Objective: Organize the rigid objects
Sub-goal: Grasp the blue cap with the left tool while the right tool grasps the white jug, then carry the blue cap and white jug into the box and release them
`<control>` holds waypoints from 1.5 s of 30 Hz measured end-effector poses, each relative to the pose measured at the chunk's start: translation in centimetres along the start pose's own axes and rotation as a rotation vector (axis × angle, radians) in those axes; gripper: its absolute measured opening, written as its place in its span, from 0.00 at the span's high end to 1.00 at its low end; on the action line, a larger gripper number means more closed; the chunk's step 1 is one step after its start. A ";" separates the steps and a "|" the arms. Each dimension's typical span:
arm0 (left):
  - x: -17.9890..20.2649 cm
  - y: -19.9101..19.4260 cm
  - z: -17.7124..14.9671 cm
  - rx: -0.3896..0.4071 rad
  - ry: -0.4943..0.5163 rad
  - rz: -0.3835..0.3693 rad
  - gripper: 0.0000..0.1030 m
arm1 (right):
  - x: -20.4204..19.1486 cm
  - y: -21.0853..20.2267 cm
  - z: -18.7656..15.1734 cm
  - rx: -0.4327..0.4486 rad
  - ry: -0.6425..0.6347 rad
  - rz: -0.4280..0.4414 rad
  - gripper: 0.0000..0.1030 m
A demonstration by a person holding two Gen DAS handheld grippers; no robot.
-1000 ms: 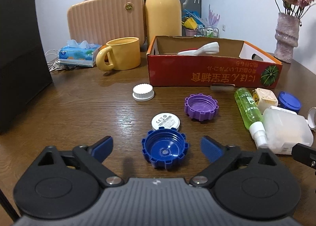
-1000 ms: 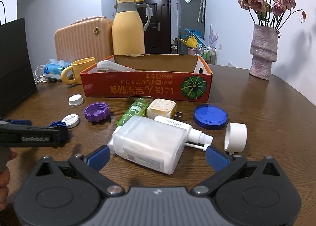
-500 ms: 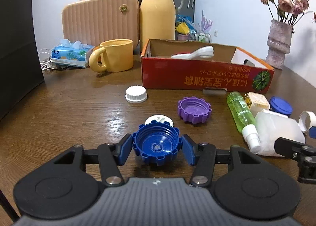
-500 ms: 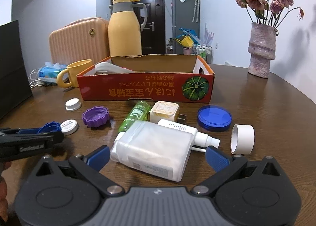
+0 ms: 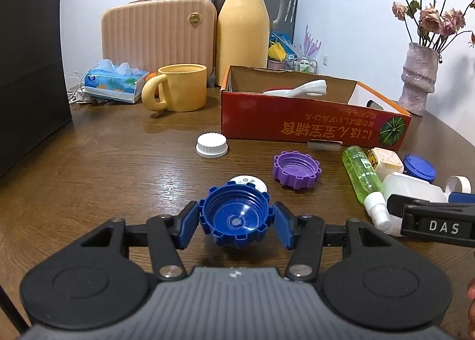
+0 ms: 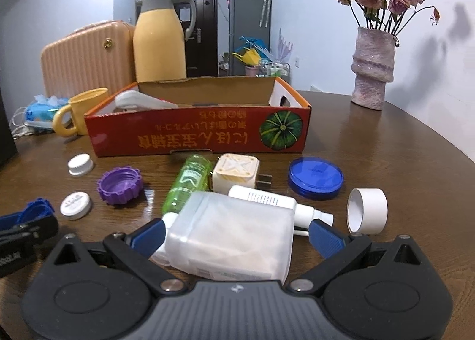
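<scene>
Left wrist view: the left gripper (image 5: 236,222) has its blue fingers (image 5: 187,224) clenched on the blue ridged cap (image 5: 236,218), open side up, held in front of the red cardboard box (image 5: 311,126) on the wooden counter (image 5: 118,168), with a small white disc (image 5: 252,182) just behind the cap and a purple cap (image 5: 297,169) nearer the box. Right wrist view: the right gripper (image 6: 237,233) has its fingers (image 6: 326,237) released and spread either side of the translucent white container (image 6: 231,236), which lies in front of the box beside a green spray bottle (image 6: 190,182).
</scene>
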State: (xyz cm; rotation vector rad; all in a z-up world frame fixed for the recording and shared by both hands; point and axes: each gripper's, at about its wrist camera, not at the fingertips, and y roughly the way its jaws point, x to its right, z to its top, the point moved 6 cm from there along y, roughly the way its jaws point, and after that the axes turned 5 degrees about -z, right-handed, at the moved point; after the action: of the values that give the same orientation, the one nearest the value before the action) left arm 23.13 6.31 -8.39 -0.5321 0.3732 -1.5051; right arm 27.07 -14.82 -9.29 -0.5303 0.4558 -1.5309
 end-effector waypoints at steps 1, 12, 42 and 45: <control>0.0 0.0 0.0 0.000 -0.002 -0.002 0.47 | 0.1 0.1 -0.1 -0.002 0.003 -0.003 0.01; -0.2 -0.2 0.0 0.007 -0.009 -0.008 0.47 | 1.8 0.7 -0.7 -0.015 0.029 0.018 0.06; 0.4 -1.1 1.3 0.035 0.001 0.035 0.47 | 2.7 -2.0 1.2 0.102 0.011 0.112 0.20; 0.7 -1.5 2.2 0.055 0.005 0.031 0.47 | 2.7 -2.4 1.9 0.125 0.008 0.115 0.20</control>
State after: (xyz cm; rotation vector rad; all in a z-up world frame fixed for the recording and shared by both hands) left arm 23.06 5.90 -5.70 -0.4776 0.3413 -1.4825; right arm 26.23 -17.38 -6.21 -0.3950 0.3874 -1.4410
